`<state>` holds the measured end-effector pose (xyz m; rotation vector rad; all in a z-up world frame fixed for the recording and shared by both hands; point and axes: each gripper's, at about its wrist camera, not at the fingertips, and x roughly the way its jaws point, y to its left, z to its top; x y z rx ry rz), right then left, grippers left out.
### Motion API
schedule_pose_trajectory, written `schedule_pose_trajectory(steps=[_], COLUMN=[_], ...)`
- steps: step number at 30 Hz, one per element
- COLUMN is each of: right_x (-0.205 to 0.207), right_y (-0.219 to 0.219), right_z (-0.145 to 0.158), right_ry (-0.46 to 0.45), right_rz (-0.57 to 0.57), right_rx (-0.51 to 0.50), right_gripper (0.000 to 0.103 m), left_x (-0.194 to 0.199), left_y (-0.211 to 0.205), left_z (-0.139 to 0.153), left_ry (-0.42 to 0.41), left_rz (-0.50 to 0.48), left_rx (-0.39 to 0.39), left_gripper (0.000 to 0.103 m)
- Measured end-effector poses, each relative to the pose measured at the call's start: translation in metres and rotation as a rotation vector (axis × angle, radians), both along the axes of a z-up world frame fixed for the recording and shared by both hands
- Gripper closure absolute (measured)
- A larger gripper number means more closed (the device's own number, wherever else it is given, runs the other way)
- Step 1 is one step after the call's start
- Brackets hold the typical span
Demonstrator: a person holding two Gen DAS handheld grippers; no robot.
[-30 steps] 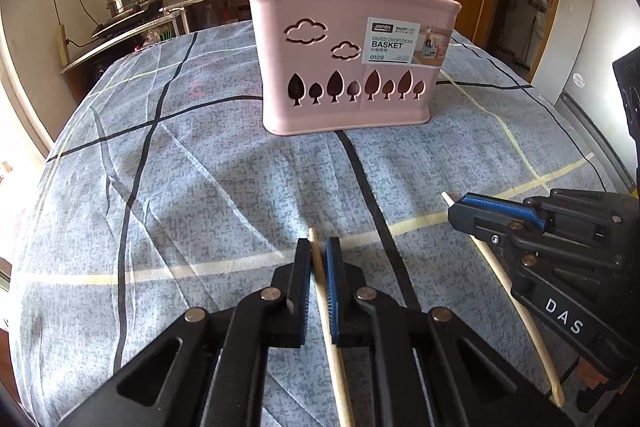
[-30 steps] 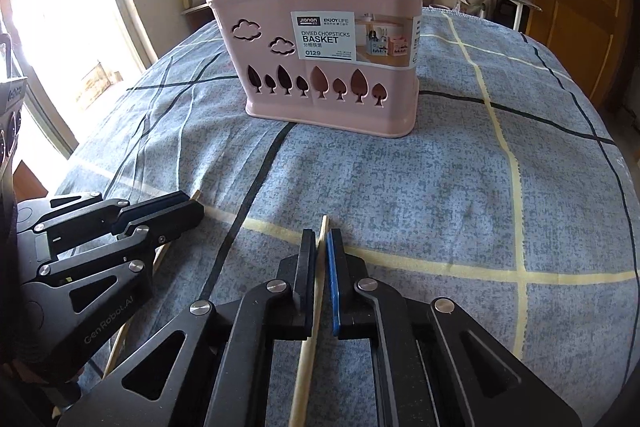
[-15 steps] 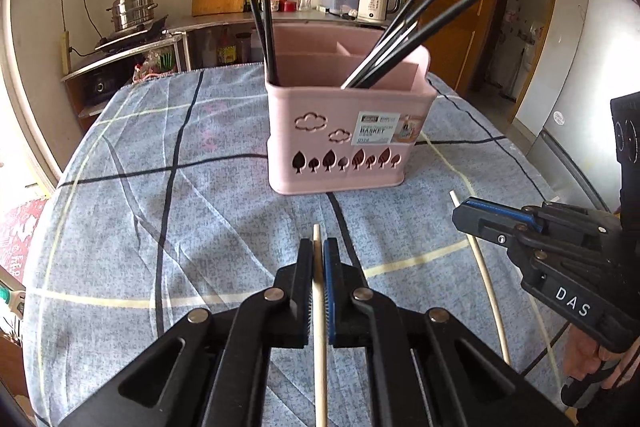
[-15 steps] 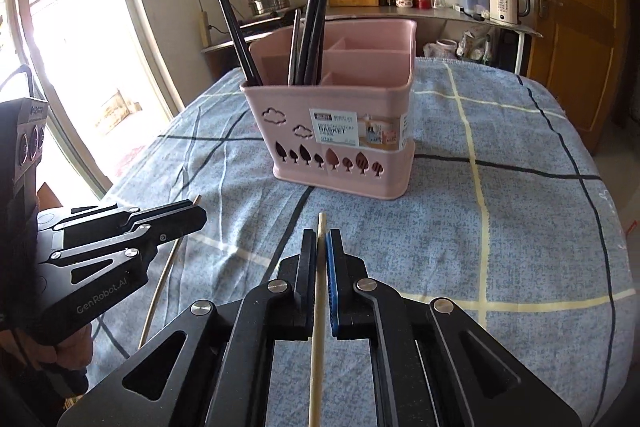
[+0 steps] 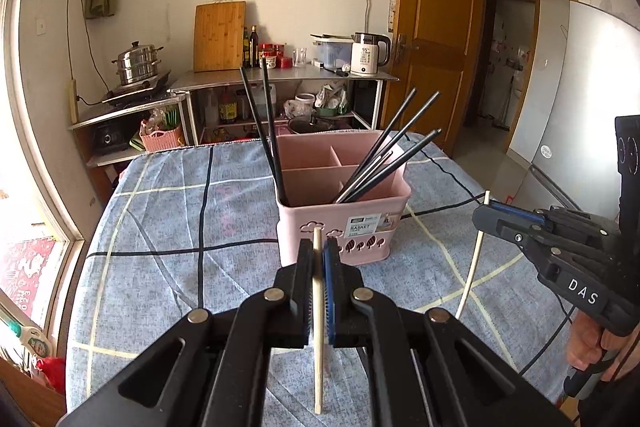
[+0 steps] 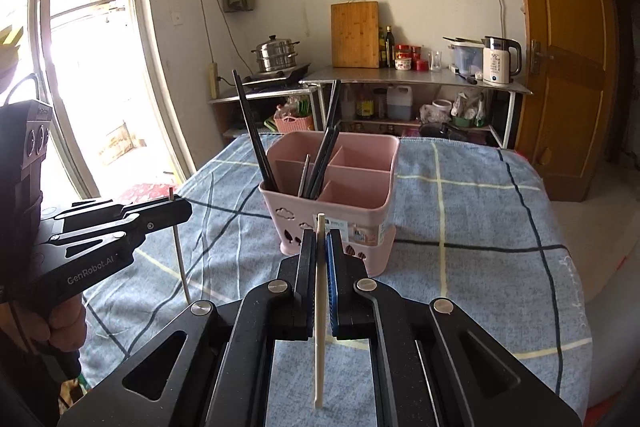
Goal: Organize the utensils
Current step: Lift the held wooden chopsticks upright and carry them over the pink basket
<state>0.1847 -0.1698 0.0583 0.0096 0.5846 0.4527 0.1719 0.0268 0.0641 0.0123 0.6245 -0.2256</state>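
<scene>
Lifting both chopsticks clear of the table is what sets this moment apart from a second ago: then each pale stick lay flat on the blue checked tablecloth [image 5: 160, 211] with the jaws closed around it, and the pink basket [image 5: 344, 227] filled the upper view. Now you see the basket from above, its dividers and open compartments exposed.

Left view: your left gripper [image 5: 319, 259] is clenched on a pale chopstick [image 5: 318, 327], which hangs nearly upright, its lower end free in the air above the cloth. Right view: your right gripper [image 6: 319, 251] is clamped likewise on a second pale chopstick [image 6: 319, 327], also hanging free. Each gripper appears in the other's view, off to the side, carrying its stick with the tip well above the cloth.

The basket stands on the table ahead of both grippers, apart from them. Black chopsticks [image 5: 384, 155] already lean in its front compartments; the rear compartments look empty.

Judged from this, the pick-up is done and the carry has begun. What remains is to bring each stick over a compartment, lower end first, and let go. The sticks are thin and held near one end, so they may swing or catch the rim or the leaning black chopsticks.
</scene>
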Motion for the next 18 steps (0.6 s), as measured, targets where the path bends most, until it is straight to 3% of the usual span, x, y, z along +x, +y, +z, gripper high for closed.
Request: schedule_pose_trajectory(steps=[18], right_x=[-0.016], right_y=[-0.006], right_z=[0.007], right_ry=[-0.025], right_rz=[0.016], right_rx=[-0.003], right_gripper=[0.098], left_x=[-0.016], left_y=[-0.002], left_z=[0.004], left_ry=[-0.007], left_rz=[-0.026], left_rx=[-0.004], left_gripper=[0.097])
